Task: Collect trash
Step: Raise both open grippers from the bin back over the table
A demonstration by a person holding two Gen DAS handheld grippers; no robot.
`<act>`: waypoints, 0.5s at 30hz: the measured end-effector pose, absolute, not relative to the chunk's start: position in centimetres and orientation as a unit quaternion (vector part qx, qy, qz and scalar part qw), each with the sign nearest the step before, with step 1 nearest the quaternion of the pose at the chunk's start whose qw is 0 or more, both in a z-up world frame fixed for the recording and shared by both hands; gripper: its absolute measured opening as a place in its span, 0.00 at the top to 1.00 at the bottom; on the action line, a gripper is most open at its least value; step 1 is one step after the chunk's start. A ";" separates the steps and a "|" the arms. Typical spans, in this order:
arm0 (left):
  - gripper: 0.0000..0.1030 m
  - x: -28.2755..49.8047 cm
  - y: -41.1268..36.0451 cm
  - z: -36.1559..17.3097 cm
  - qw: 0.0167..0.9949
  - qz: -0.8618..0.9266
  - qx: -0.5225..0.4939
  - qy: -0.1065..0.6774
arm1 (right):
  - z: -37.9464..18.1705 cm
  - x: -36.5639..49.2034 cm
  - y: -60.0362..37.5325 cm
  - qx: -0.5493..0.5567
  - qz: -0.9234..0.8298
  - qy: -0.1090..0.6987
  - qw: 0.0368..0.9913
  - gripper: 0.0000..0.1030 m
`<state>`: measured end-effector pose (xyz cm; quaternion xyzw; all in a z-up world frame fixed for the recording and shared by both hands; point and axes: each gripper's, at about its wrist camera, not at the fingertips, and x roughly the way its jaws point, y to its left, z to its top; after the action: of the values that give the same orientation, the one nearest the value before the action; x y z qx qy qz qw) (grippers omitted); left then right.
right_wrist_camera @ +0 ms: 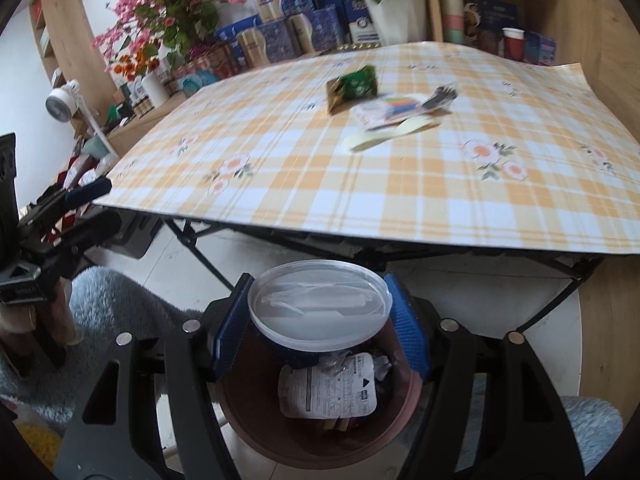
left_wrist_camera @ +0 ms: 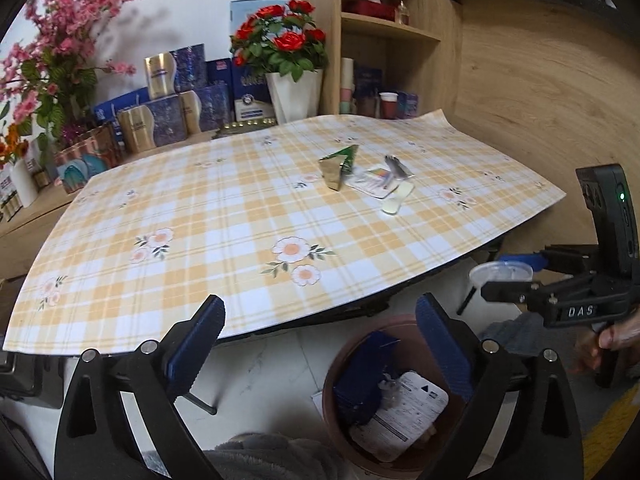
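My right gripper (right_wrist_camera: 318,320) is shut on a clear round plastic lid (right_wrist_camera: 320,304) and holds it just above a brown bin (right_wrist_camera: 260,432) on the floor; the lid (left_wrist_camera: 500,274) and that gripper (left_wrist_camera: 520,276) also show in the left wrist view. The bin (left_wrist_camera: 332,380) holds a white printed packet (right_wrist_camera: 328,392) and a dark blue box (left_wrist_camera: 360,384). My left gripper (left_wrist_camera: 320,344) is open and empty above the bin by the table's front edge. On the table lie a green-gold wrapper (left_wrist_camera: 338,168), a colourful flat packet (left_wrist_camera: 374,180), crumpled foil (left_wrist_camera: 396,168) and a pale strip (left_wrist_camera: 396,200).
The folding table has a yellow plaid cloth (left_wrist_camera: 200,220) with flowers. Behind it stand boxes (left_wrist_camera: 168,116), a red rose pot (left_wrist_camera: 292,68), pink blossoms (left_wrist_camera: 52,52) and wooden shelves (left_wrist_camera: 384,32). The floor is white tile (left_wrist_camera: 260,380). Grey fleece (right_wrist_camera: 120,300) lies near me.
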<state>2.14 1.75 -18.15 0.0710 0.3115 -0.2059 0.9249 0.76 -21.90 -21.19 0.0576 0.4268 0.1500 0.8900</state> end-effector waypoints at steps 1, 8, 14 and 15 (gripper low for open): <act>0.09 2.0 1.9 -18.3 0.926 -0.203 0.069 0.311 | -21.5 0.7 -21.7 0.055 0.151 0.430 0.888 0.35; 0.07 1.5 2.8 -18.6 0.933 -0.181 0.057 0.304 | -23.6 0.8 -20.8 0.038 0.155 0.465 0.871 0.35; 0.06 1.5 3.8 -18.7 0.938 -0.160 0.041 0.306 | -24.7 1.2 -20.9 0.044 0.145 0.484 0.862 0.35; 0.06 1.5 3.9 -18.7 0.938 -0.158 0.039 0.306 | -24.8 1.2 -20.9 0.043 0.144 0.485 0.861 0.35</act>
<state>1.54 3.91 -18.73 0.0388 0.3057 -0.1582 0.9381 1.23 -20.89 -24.77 0.0430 0.4852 0.1440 0.8614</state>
